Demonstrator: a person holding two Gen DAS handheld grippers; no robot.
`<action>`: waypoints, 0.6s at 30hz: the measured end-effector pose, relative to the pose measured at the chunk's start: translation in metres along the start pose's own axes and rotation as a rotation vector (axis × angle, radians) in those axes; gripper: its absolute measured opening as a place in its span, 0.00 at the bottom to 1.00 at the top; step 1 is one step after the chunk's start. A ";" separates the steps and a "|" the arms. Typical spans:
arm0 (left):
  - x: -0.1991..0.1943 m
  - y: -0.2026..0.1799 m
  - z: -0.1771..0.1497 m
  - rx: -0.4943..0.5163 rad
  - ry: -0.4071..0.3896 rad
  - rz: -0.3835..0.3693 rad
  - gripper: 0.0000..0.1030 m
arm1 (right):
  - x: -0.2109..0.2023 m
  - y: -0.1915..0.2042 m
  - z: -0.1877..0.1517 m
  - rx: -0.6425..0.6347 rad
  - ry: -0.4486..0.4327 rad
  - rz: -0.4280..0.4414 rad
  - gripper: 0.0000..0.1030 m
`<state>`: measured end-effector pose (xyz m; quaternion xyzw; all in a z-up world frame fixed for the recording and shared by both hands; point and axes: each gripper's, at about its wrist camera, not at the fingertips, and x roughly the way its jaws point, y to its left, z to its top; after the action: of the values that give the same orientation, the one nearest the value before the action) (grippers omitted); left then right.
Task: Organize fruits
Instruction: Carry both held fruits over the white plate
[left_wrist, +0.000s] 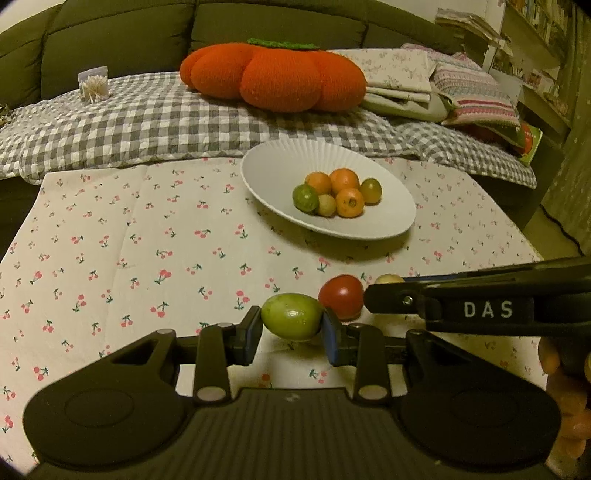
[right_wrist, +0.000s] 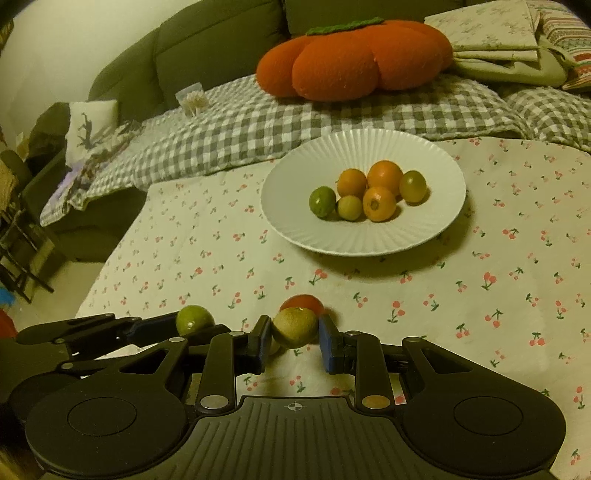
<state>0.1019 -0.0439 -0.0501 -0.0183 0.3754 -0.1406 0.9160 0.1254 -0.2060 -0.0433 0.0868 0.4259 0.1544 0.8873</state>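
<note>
Left claw (left_wrist: 292, 322) grips green fruit (left_wrist: 292, 320); right claw (right_wrist: 294, 334) grips yellowish fruit (right_wrist: 295, 328), red tomato (left_wrist: 341, 296) beside.

Between the tongs and the white plate (right_wrist: 295, 229) the cherry-print desk (right_wrist: 461, 295) lies bare, open to pass. A red tomato (left_wrist: 341, 295) sits close ahead, in the way. Left of the plate the cloth is free; the orange cushion (right_wrist: 354, 62) blocks behind.

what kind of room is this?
Likely a home living room: a green sofa behind the table, a pumpkin-shaped cushion on a checked blanket, and bookshelves at right.
</note>
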 end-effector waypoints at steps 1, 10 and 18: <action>-0.001 0.001 0.001 -0.004 -0.003 0.000 0.31 | -0.001 -0.001 0.001 0.005 -0.003 0.000 0.25; -0.004 0.005 0.008 -0.015 -0.028 0.000 0.32 | -0.007 -0.010 0.007 0.037 -0.036 -0.001 0.25; -0.001 0.006 0.016 -0.010 -0.042 0.014 0.32 | -0.012 -0.025 0.015 0.085 -0.061 0.001 0.25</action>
<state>0.1140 -0.0392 -0.0384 -0.0232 0.3568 -0.1317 0.9246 0.1352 -0.2336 -0.0325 0.1294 0.4046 0.1337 0.8954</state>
